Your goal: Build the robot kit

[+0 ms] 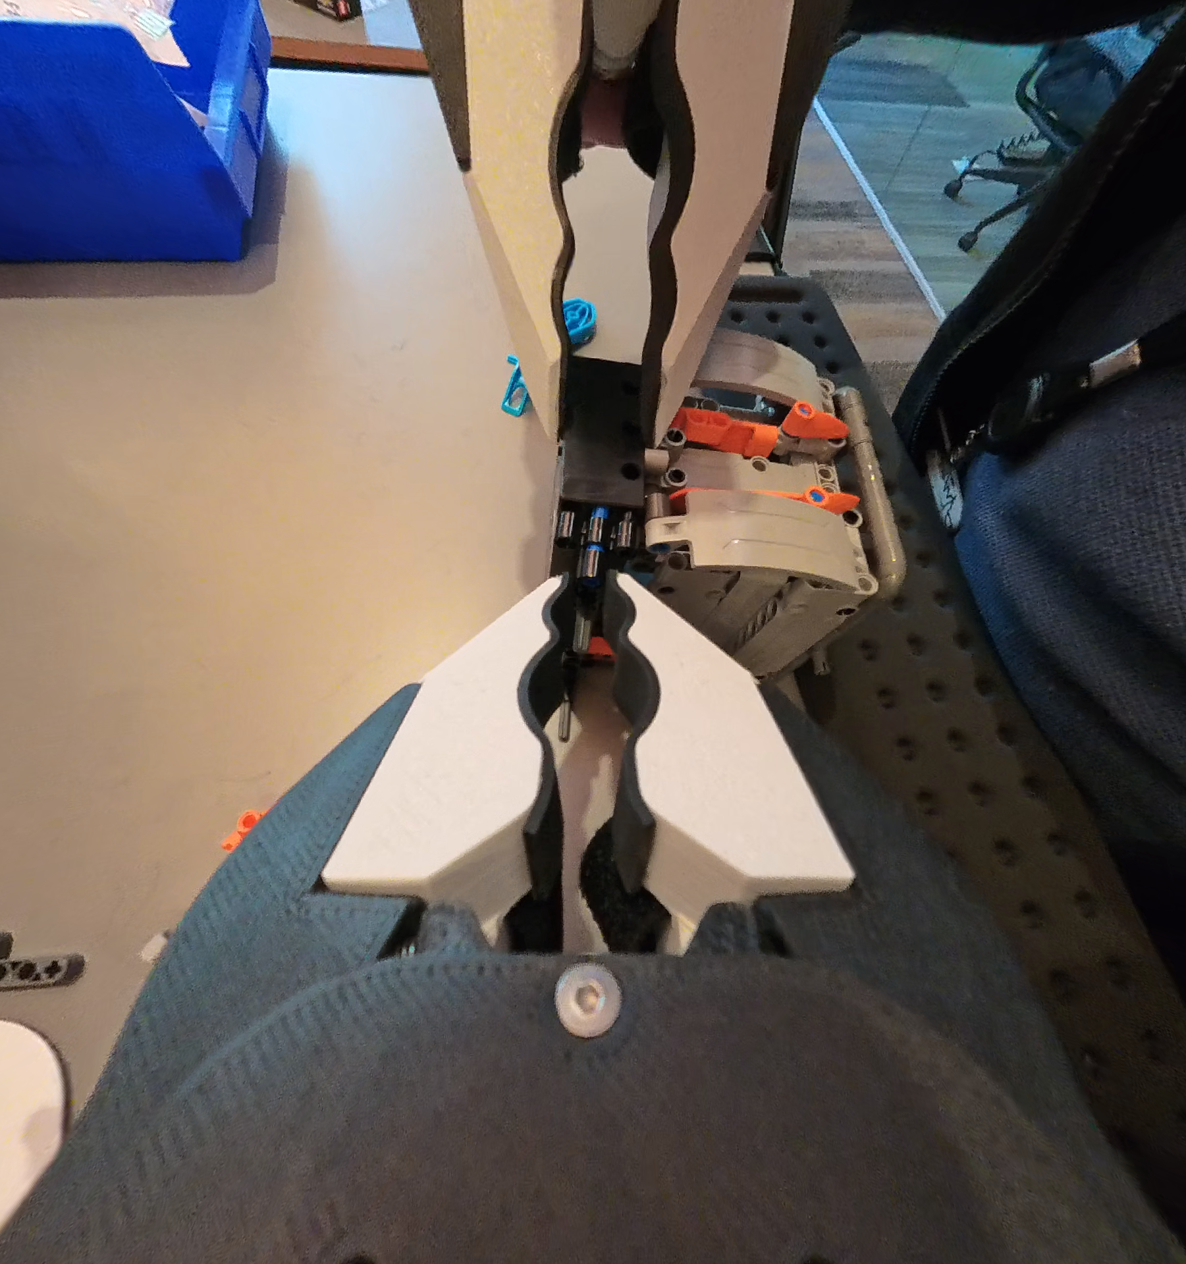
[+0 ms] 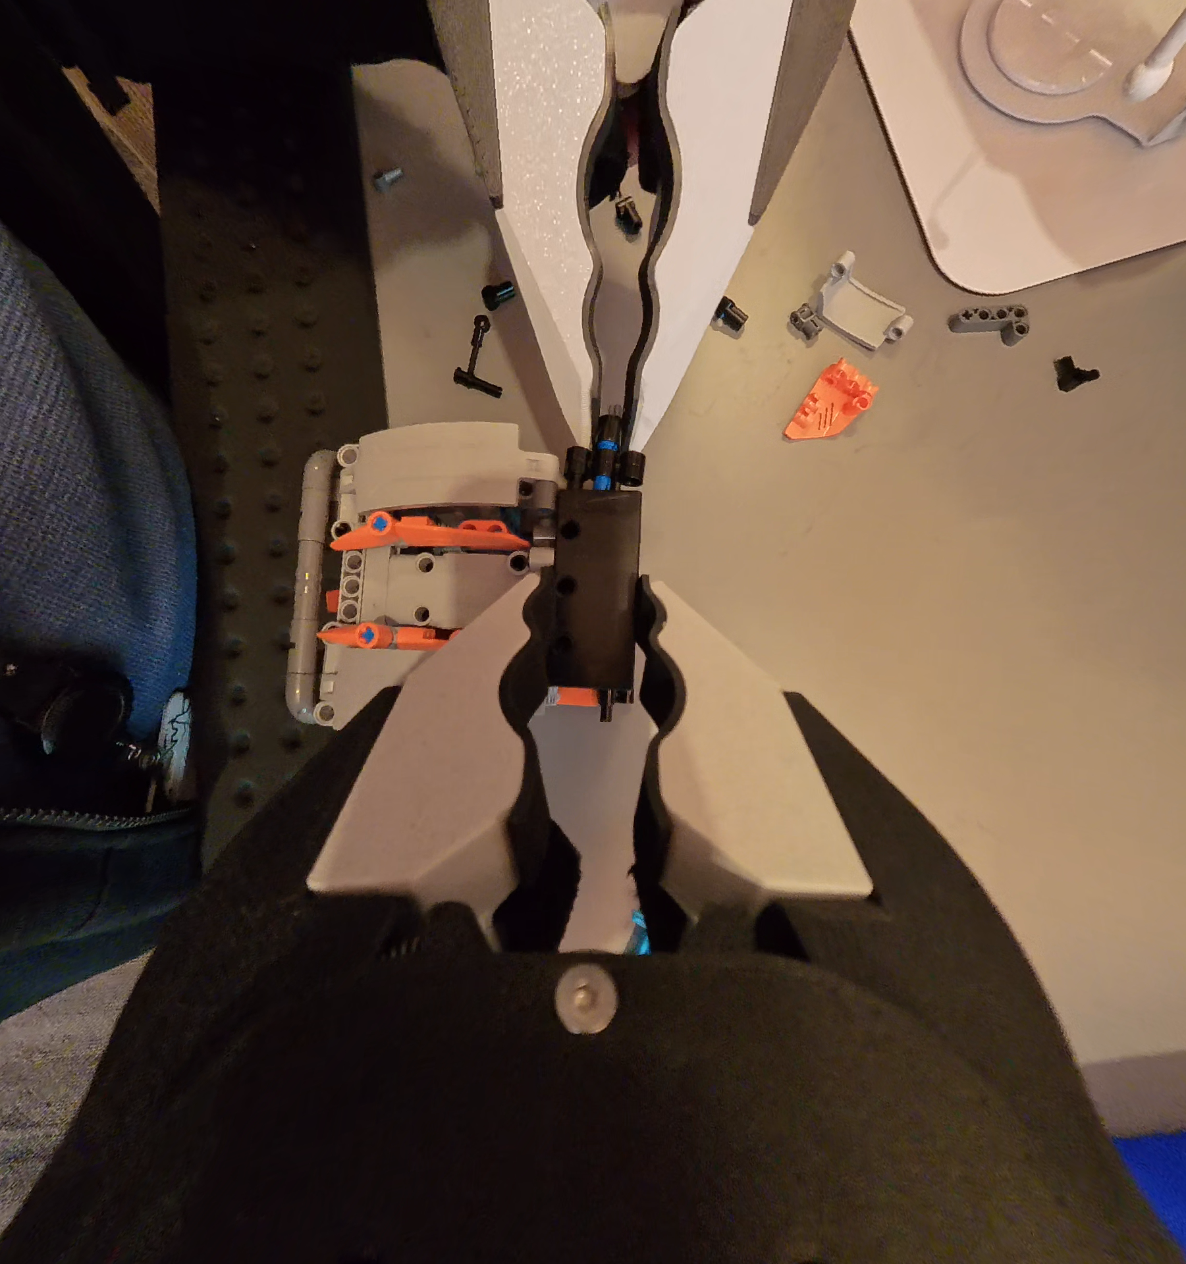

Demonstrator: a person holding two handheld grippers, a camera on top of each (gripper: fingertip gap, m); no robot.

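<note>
A grey brick-built model (image 1: 761,527) with orange blades rests at the table's edge, partly on a black studded mat (image 1: 932,684). A black block (image 2: 597,581) is joined to the model's (image 2: 432,547) side. My right gripper (image 2: 593,595) is shut on this block; in the left wrist view it (image 1: 603,417) reaches in from the top. My left gripper (image 1: 591,591) is shut on a thin black pin with a blue ring (image 1: 588,568) at the block's end. In the right wrist view it (image 2: 614,414) comes from above onto that pin (image 2: 607,444).
A blue bin (image 1: 97,137) stands far left. Loose parts lie on the table: an orange panel (image 2: 829,403), a grey curved panel (image 2: 857,308), a grey beam (image 2: 990,318), black pins (image 2: 730,313), blue pieces (image 1: 580,318). A white board (image 2: 1055,205) is behind. A person's clothing (image 1: 1089,547) borders the mat. Left tips to right tips: about 4 cm.
</note>
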